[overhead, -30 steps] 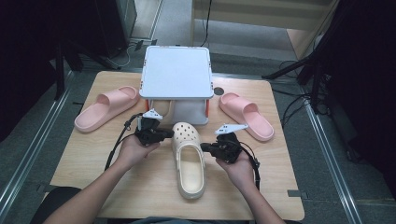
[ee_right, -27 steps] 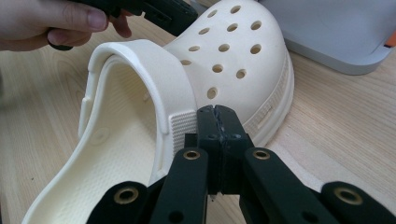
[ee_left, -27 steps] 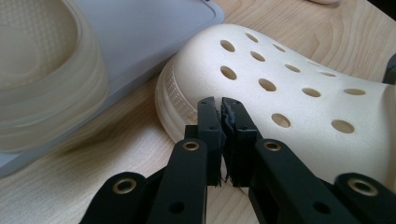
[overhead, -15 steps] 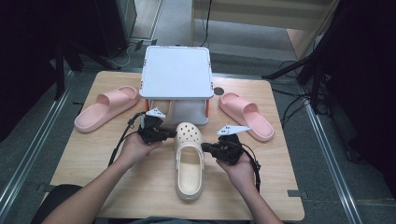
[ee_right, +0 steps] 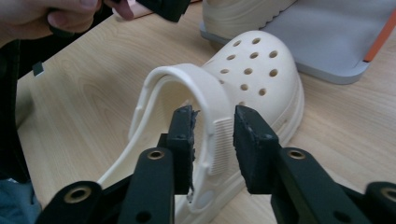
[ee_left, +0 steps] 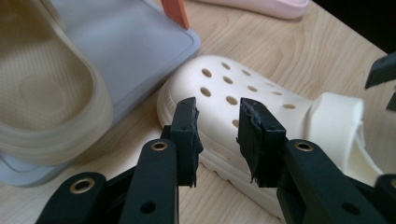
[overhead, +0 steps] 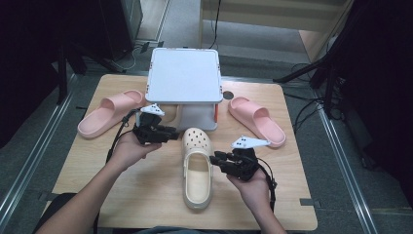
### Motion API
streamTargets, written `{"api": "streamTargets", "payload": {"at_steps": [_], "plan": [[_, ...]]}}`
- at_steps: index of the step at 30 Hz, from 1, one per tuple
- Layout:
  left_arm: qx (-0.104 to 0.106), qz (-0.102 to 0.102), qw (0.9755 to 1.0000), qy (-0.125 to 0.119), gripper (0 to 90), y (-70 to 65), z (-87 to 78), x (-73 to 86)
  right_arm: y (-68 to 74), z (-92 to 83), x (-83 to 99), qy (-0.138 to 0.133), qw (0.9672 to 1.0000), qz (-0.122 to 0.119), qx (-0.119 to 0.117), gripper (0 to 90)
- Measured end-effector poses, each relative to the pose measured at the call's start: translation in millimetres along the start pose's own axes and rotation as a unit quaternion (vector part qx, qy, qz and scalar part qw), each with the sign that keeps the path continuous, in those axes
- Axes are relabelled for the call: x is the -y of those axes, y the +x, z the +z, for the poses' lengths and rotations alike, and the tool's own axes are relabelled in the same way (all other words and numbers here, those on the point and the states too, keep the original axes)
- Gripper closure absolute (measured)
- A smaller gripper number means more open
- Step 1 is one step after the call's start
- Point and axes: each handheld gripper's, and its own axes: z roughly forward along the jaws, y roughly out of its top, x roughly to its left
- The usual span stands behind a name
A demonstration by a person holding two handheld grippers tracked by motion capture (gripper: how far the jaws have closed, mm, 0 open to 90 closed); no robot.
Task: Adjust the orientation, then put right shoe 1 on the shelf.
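Two jaws just opening, nothing gripped: cream clog [overhead: 197, 165] runs lengthwise mid-frame between left gripper [overhead: 171, 132] and right gripper [overhead: 215, 157], both just beside it

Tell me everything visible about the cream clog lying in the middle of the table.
The cream clog is one foam-like moulded shoe with round holes across its rounded toe cap, a ribbed sole edge and a heel strap arched over the opening. It lies sole-down on the wooden table, toe pointing at the grey rack, heel toward the person. The left gripper and right gripper sit either side, jaws just opened, pads clear of it.
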Motion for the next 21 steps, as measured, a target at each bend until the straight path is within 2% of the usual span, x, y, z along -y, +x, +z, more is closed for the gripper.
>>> {"api": "streamTargets", "payload": {"at_steps": [2,3,6,9,11,12,13,14,15,16,17,18,21], "plan": [[0.002,0.001,1.0000,-0.005,66.9,0.1,-2.9,-1.7,1.8,0.3,1.0,-0.001,1.0000,0.001,0.000,67.5],[0.002,0.002,1.0000,-0.008,66.9,0.1,-6.2,-4.5,6.8,1.4,3.5,0.000,1.0000,0.003,0.004,64.2],[0.010,-0.003,0.9998,-0.016,67.0,0.4,-12.9,-10.8,10.2,2.8,5.0,0.004,0.9999,0.002,0.012,60.9],[0.001,0.005,0.9998,-0.021,67.7,1.4,-21.0,-21.6,11.6,7.6,7.3,0.012,0.9998,0.000,0.014,54.3],[0.000,0.008,0.9997,-0.025,69.6,5.2,-28.6,-31.6,10.3,10.0,8.2,0.014,0.9998,0.003,0.013,53.4],[0.000,0.008,0.9997,-0.025,70.0,5.2,-28.6,-31.6,10.0,10.8,8.5,0.014,0.9998,0.005,0.013,53.2],[-0.006,0.008,0.9995,-0.031,71.1,8.6,-33.5,-39.7,9.1,12.1,9.4,0.015,0.9997,0.009,0.015,53.1],[-0.006,0.008,0.9995,-0.031,73.0,8.6,-33.5,-39.7,9.1,12.1,9.4,0.015,0.9997,0.009,0.015,53.1],[-0.013,0.010,0.9993,-0.033,74.2,12.5,-37.5,-48.5,6.5,13.8,10.9,0.017,0.9996,0.019,0.015,52.2],[-0.013,0.010,0.9993,-0.033,74.4,12.5,-37.5,-48.5,6.5,13.8,10.9,0.017,0.9996,0.019,0.015,52.2],[-0.022,0.010,0.9993,-0.030,74.5,17.0,-41.0,-57.4,4.1,15.7,12.4,0.019,0.9993,0.027,0.015,52.2],[-0.022,0.010,0.9993,-0.030,74.7,17.0,-41.0,-57.4,3.5,16.4,12.8,0.021,0.9992,0.029,0.015,52.2],[-0.029,0.007,0.9992,-0.028,74.6,26.2,-45.7,-71.8,1.6,20.1,13.4,0.026,0.9989,0.031,0.021,51.7]]}}
